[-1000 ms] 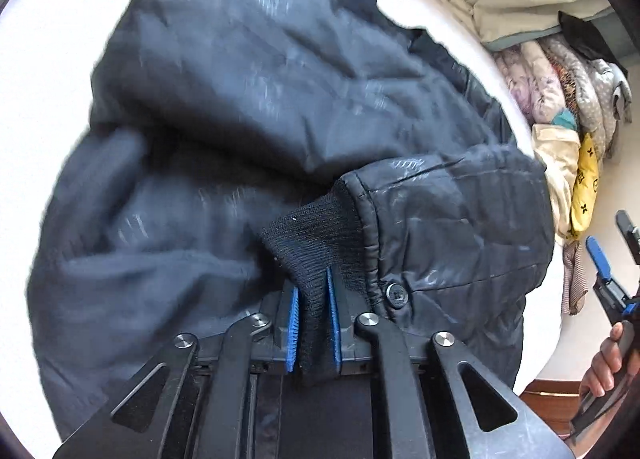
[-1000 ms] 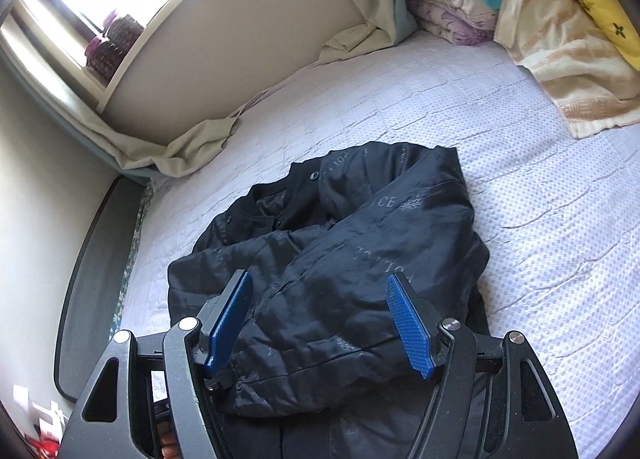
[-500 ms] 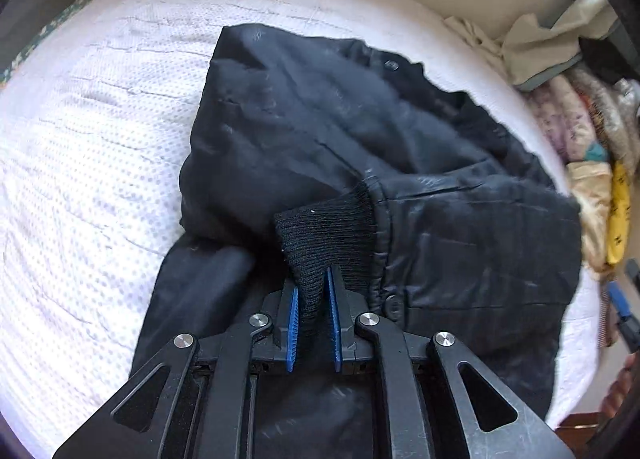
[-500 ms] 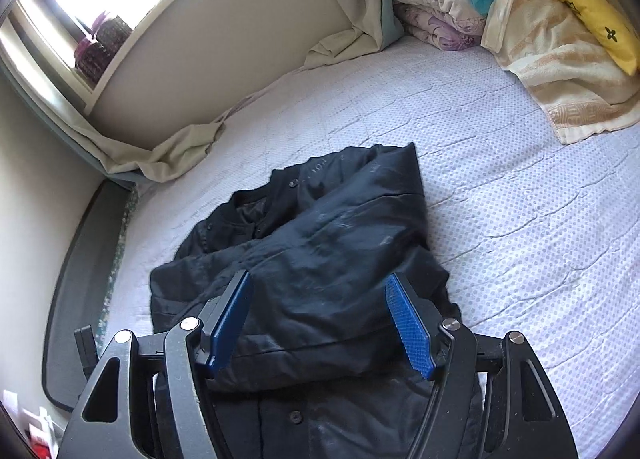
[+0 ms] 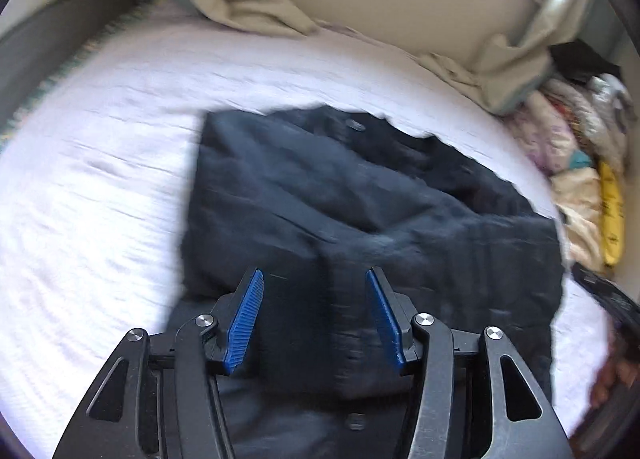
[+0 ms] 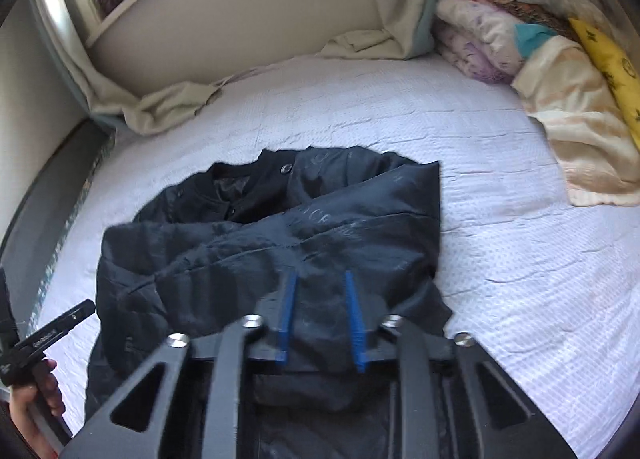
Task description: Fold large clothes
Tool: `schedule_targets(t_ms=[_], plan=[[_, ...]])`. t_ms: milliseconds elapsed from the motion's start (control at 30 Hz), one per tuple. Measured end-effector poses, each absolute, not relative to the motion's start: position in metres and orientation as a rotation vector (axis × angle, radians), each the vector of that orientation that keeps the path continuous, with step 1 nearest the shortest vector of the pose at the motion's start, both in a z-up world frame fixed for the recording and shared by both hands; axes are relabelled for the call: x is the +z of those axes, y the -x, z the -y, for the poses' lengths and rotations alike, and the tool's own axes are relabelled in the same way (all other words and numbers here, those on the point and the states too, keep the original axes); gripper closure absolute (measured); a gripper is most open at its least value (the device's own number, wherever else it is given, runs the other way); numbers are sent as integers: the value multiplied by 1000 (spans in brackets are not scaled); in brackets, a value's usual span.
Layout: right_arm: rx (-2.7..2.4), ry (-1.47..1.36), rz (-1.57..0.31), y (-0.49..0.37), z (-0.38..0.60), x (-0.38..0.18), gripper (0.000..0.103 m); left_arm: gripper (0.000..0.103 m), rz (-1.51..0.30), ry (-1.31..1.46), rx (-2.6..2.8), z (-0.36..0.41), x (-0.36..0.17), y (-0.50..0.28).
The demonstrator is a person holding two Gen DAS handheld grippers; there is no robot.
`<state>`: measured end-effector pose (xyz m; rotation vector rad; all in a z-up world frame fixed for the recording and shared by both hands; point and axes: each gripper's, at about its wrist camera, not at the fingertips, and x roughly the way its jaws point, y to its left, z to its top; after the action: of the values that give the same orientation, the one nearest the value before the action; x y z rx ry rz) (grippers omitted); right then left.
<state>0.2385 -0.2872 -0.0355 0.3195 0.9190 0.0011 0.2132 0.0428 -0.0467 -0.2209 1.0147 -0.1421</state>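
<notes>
A dark padded jacket (image 5: 360,199) lies partly folded on the white bed sheet (image 5: 100,199), with its collar and snap buttons toward the far side (image 6: 260,243). My left gripper (image 5: 314,271) hovers just above the jacket's near part. Its jaws are opening and nothing is pressed between the blue pads. My right gripper (image 6: 321,273) is low over the jacket's near fold. Its jaws are closing, a narrow gap still shows, and dark fabric lies between the pads. A hand (image 6: 32,399) holds the left tool at the lower left of the right wrist view.
A heap of folded blankets (image 6: 520,39) and a yellow pillow (image 6: 608,63) fill the bed's far right corner. Crumpled beige cloth (image 6: 168,107) lies along the wall. A dark bed frame edge (image 5: 60,43) runs along the left. Bare sheet (image 6: 500,259) spreads right of the jacket.
The left gripper let go of the knit cuff, spread its jaws and rose, so more of the bed shows. The right gripper dropped closer to the jacket and its wide jaws narrowed.
</notes>
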Motion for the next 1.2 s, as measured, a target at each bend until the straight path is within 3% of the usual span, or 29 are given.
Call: schedule_targets(t_ms=[233, 567, 1067, 1200], plan=[[-15, -324, -1026, -265, 282, -87, 89, 45, -1076, 133, -124, -18, -85, -227], [-1, -291, -1092, -278, 285, -137, 101, 43, -1115, 78, -122, -11, -117, -238], [-7, -321, -1054, -281, 292, -150, 103, 42, -1045, 40, -110, -6, -126, -234], [1, -402, -1068, -278, 298, -133, 103, 37, -1041, 14, -108, -4, -117, -229]])
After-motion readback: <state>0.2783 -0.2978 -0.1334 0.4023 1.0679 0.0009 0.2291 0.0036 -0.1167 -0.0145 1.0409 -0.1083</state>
